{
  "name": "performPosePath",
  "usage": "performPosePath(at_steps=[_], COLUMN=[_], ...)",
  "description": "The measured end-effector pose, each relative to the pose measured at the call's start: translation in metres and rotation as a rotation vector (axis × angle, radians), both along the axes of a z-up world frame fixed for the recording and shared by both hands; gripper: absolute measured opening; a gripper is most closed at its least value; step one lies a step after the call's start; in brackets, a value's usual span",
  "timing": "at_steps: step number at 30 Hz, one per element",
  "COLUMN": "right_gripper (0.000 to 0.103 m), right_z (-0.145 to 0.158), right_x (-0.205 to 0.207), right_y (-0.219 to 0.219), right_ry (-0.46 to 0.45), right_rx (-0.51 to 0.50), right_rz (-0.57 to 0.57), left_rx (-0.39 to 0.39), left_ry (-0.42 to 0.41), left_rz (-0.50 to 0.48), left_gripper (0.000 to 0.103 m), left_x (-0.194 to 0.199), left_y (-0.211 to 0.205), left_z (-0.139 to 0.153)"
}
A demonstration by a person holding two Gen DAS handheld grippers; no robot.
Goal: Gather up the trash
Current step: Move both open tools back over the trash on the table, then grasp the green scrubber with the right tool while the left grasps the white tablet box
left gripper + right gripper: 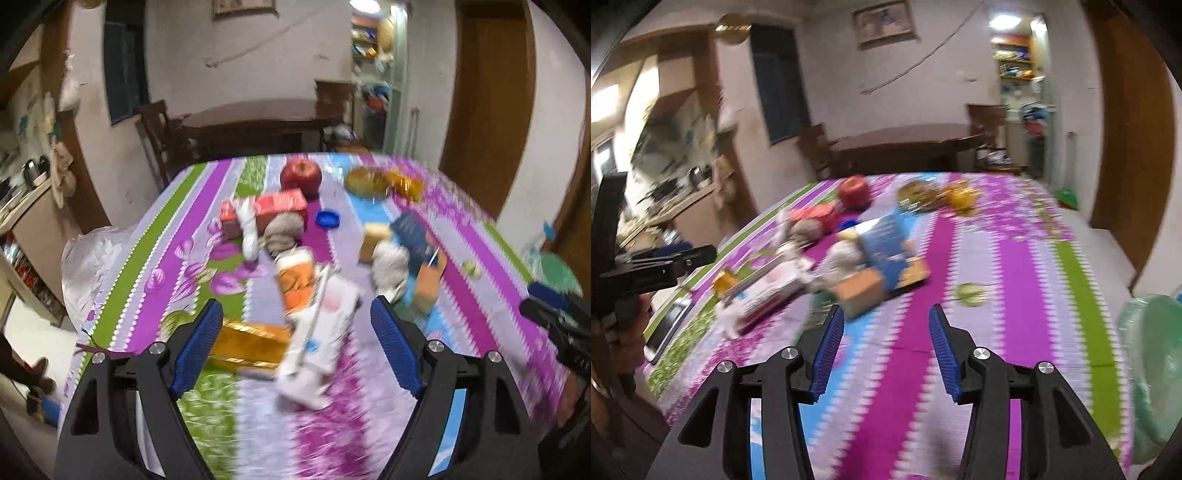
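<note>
1. Striped worktop (498,258), strewn with litter: white carton (325,332) nearest, gold wrapper (251,343) just left of it, orange-printed cup (295,280) touching the carton's far end.
2. Further back: red box (273,210), grey paper wad (284,229), blue cap (327,219), blue packet (413,232), brown box (428,288). Apple (301,175) at the far edge, likely not trash.
3. Left gripper (295,328) above the near litter, jaws wide apart, nothing gripped; carton and wrapper seen between the pads, untouched.
4. Right gripper (886,332) over bare cloth, jaws parted, empty; brown box (860,291) just ahead.
5. Green bag (1152,369) at the right edge, a likely bin; white bag (92,266) off the left corner.
6. Handling, judged: all light. Carton and boxes thin-walled, crushable, best pinched across the narrow sides. Wrapper slick and flimsy, best nipped at a raised edge. Wads soft, any grip good.
7. Both views motion-blurred, fine detail uncertain.
</note>
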State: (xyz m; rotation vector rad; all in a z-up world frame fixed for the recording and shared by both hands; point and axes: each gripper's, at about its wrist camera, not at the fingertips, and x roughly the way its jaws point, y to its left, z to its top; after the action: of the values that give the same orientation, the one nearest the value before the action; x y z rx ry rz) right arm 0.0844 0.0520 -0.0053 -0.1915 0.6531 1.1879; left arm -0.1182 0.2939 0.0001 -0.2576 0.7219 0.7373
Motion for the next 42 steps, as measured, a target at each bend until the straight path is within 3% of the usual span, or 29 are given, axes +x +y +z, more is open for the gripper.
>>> performPosePath(at_steps=[4,9,12,18,20,25,32,38,42], right_gripper=[0.049,0.049,0.049,0.03,0.023,0.017,0.016,0.016,0.016], right_z=[-0.01,-0.03,-0.042,-0.067,-0.068,-0.066,-0.049,-0.039,-0.04], right_x=[-0.031,-0.058,-0.063,-0.063,-0.061,-0.052,-0.041,-0.027,-0.021], right_y=[0.033,0.071,0.091,0.111,0.111,0.104,0.075,0.043,0.033], right_ry=[0.032,0.02,0.01,-0.013,-0.02,0.0,0.035,0.064,0.07], right_rx=[-0.065,-0.183,-0.228,-0.299,-0.294,-0.262,-0.176,-0.14,-0.138], right_rz=[0.117,0.19,0.194,0.173,0.168,0.175,0.14,0.092,0.077], left_rx=[0.024,-0.012,0.008,0.018,0.02,0.027,0.048,0.061,0.084], left_ry=[0.106,0.094,0.086,0.079,0.079,0.102,0.154,0.268,0.36], left_rz=[-0.102,-0.205,-0.234,-0.257,-0.264,-0.286,-0.359,-0.352,-0.32], left_gripper=[0.079,0.079,0.079,0.079,0.079,0.079,0.079,0.078,0.042], left_x=[-0.004,-0.012,-0.018,-0.023,-0.022,-0.009,0.017,0.052,0.066], left_y=[0.013,0.022,0.021,0.02,0.02,0.017,0.007,0.012,0.009], left_z=[-0.022,-0.033,-0.032,-0.032,-0.032,-0.033,-0.039,-0.063,-0.084])
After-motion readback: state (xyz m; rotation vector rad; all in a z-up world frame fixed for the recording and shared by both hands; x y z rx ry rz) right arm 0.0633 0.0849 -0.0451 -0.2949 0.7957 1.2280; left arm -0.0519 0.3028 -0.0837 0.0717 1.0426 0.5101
